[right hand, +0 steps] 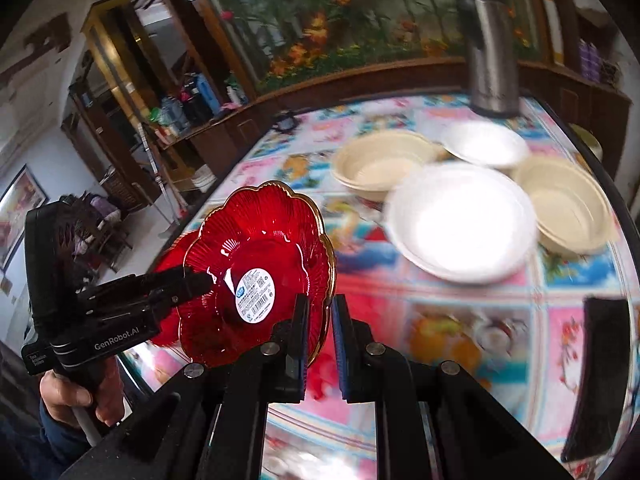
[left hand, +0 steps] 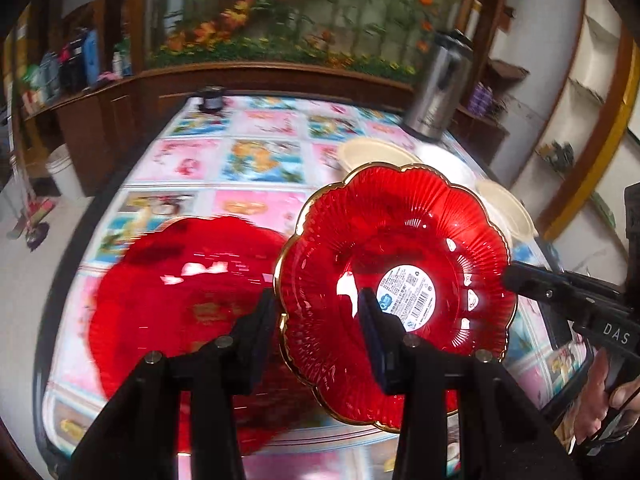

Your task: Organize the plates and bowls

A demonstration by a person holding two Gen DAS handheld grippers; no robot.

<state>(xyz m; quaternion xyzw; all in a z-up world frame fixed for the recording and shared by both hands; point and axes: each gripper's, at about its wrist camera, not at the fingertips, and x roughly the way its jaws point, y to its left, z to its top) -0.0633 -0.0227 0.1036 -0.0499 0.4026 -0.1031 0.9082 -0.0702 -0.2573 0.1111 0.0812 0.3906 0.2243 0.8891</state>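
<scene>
Counting, we saw two red plates (left hand: 396, 280) – one tilted, sticker facing us – pinched by both the left gripper (left hand: 316, 320) and right gripper (right hand: 320, 320); four bowls (right hand: 460, 224).

I can read "GenRobot.AI" on the body of the left gripper (right hand: 200, 280) — white letters, left of the red plate (right hand: 260, 280). From my other camera, the right gripper (left hand: 516, 280) shows "DAS". The plate's round white sticker (right hand: 255, 298) carries a barcode and fine print — too small to read.
</scene>
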